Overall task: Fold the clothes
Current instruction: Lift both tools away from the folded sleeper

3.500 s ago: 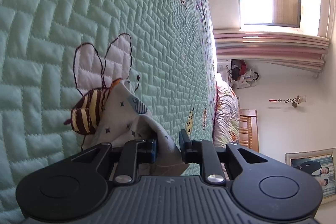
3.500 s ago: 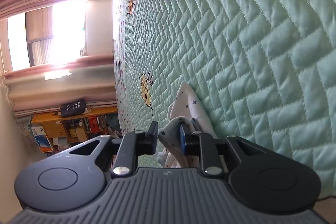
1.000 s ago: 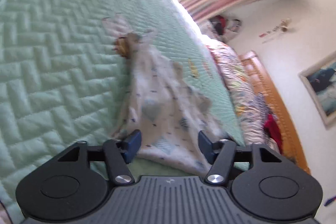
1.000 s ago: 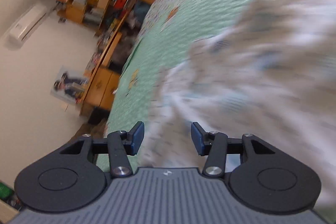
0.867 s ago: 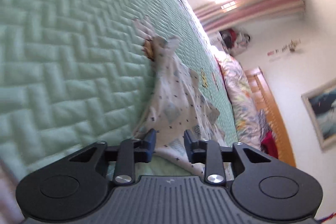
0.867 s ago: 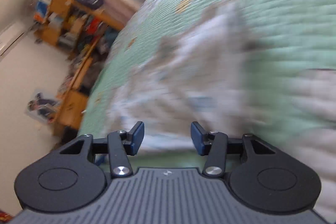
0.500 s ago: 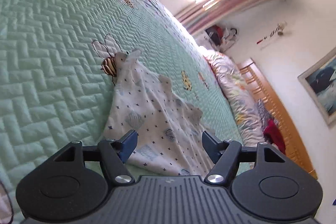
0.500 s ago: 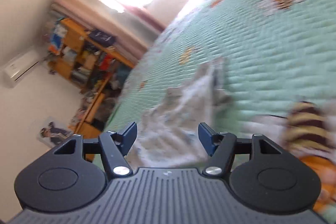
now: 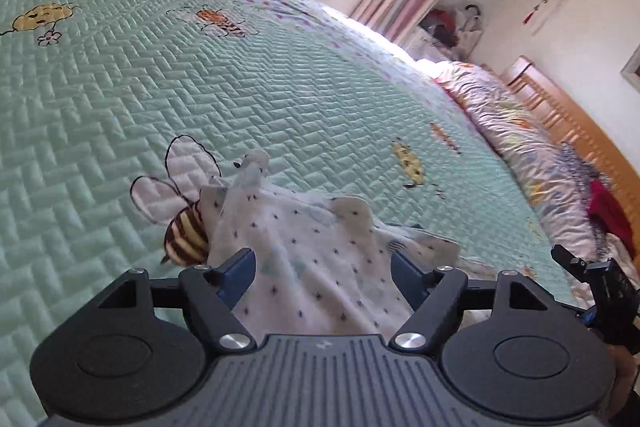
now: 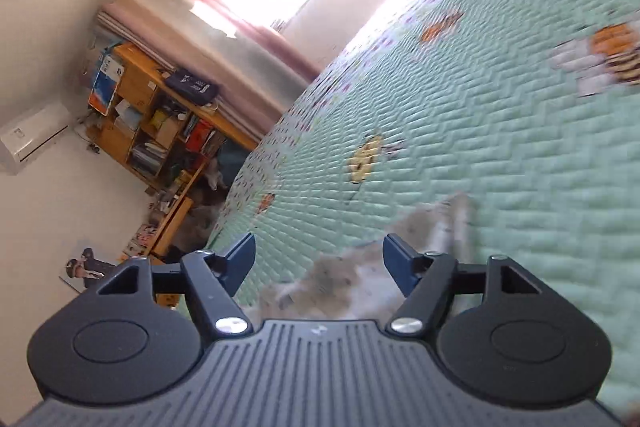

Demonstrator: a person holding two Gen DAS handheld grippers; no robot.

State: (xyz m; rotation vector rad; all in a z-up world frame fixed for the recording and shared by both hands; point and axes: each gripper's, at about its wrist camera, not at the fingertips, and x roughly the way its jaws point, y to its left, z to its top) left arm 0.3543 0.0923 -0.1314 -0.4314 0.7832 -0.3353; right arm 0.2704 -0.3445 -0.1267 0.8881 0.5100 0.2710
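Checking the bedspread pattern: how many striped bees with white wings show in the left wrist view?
2: one bee beside the garment, partly covered; one farther up the bedspread. Others may be hidden.

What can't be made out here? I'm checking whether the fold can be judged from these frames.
- Near edge of the star-print garment, left wrist view: cut off behind the left tool body; its jaws are opening, pads clear of the cloth.
- Garment, right wrist view: motion-blurred, print and folds unreadable; the right tool is opening too.
- Bee appliqué on the quilt: partly covered by the garment.
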